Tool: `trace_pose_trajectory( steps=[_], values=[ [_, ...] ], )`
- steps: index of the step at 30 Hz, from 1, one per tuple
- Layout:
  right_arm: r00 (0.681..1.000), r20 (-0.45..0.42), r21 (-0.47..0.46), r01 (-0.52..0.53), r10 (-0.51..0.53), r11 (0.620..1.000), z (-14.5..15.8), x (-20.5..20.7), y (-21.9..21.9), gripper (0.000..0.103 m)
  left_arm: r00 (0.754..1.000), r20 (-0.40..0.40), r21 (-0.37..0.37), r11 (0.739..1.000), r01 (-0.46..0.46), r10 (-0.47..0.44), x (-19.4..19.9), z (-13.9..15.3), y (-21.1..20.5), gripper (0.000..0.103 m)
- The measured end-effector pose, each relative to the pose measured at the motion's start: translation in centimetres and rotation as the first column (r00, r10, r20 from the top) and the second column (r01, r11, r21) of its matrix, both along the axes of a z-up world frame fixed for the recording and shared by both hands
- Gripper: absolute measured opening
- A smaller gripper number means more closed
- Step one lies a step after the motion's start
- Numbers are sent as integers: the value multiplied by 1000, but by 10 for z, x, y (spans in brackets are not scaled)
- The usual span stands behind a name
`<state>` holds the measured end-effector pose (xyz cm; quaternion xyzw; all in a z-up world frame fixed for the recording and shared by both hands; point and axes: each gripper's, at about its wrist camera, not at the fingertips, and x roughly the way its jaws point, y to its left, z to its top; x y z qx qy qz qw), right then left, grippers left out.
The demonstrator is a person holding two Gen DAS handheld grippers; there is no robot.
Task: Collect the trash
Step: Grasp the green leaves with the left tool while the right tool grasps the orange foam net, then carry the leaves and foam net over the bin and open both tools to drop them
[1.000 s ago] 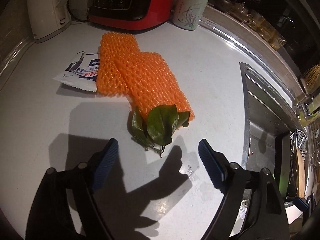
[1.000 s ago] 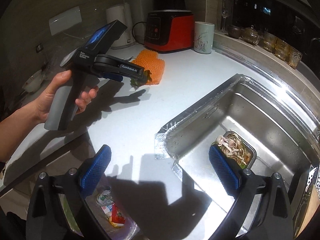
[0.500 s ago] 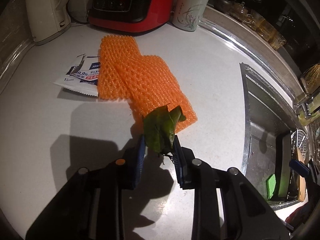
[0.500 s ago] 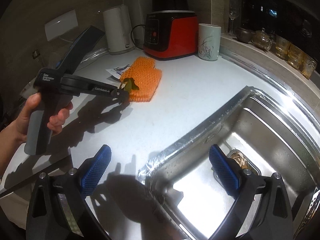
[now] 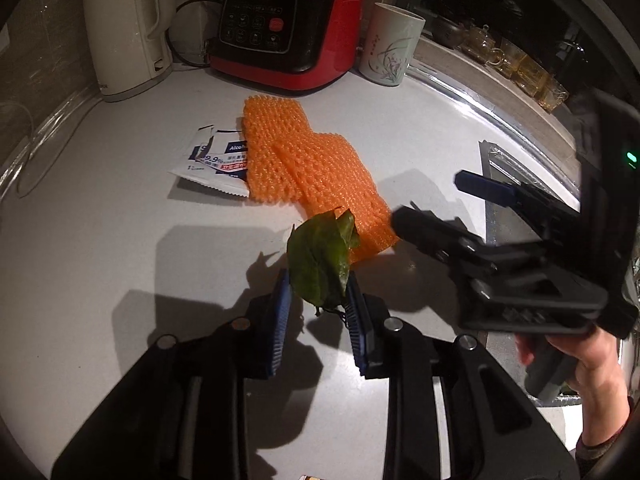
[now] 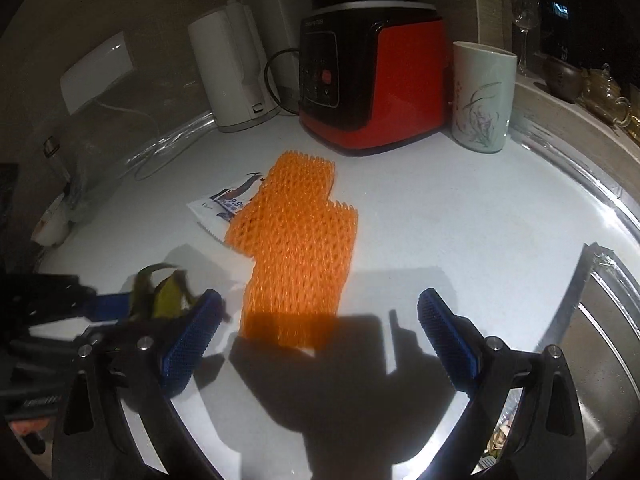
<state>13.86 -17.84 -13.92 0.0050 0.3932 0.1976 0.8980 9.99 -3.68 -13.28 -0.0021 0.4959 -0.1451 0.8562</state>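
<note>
Orange foam netting (image 6: 298,250) – rough mesh; countertop (image 6: 460,240) matt white; blender base (image 6: 372,76) glossy plastic.

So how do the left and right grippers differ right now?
The left gripper is closed on the green leaves; the right gripper is wide open, holding nothing. The left has the leaves raised off the counter; the right points at the orange foam net lying flat. Both have blue ribbed pads.

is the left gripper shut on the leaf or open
Shut on it: the left gripper has both blue pads pressed against the green leaf, which stands up between them, clear of the counter.
</note>
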Motion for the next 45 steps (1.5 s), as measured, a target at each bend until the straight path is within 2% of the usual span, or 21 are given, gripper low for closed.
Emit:
trace_pose_trajectory(
  steps=[6,8,9,11,12,19,26,35,39,45],
  values=[
    [998,-60,-48,-5,2,999,-24,33,34,95,999,28,13,1000,-26,25,-13,12,14,27],
    [998,-66,-75,-23,18,997,-29,33,43,75,999,35,17,1000,-26,25,-17,14,17,27],
    [997,-79,-81,-29,23,996,-32,33,45,59,999,35,15,1000,-27,26,-19,15,19,27],
    [997,-70,-84,-28,22,996,-31,28,46,37,999,35,10,999,-33,33,-22,17,23,27],
    [996,-87,-64,-38,32,997,-31,26,45,22,999,32,6,999,-35,35,-23,17,25,27],
    [1000,-31,-65,-5,3,998,-5,-16,32,22,999,45,-12,1000,-9,10,-45,25,35,27],
    [999,29,-59,42,-41,997,24,-93,18,22,995,82,-26,998,63,-60,-90,40,38,27],
    [996,6,-77,86,-85,993,15,-173,21,22,990,79,-29,992,122,-119,-143,37,47,27],
    [992,-23,-110,119,-122,987,2,-190,20,26,989,73,-27,991,132,-129,-154,32,51,27],
    [990,-8,-114,140,-142,984,7,-216,18,23,985,77,-40,987,157,-153,-168,34,56,27]
  ],
)
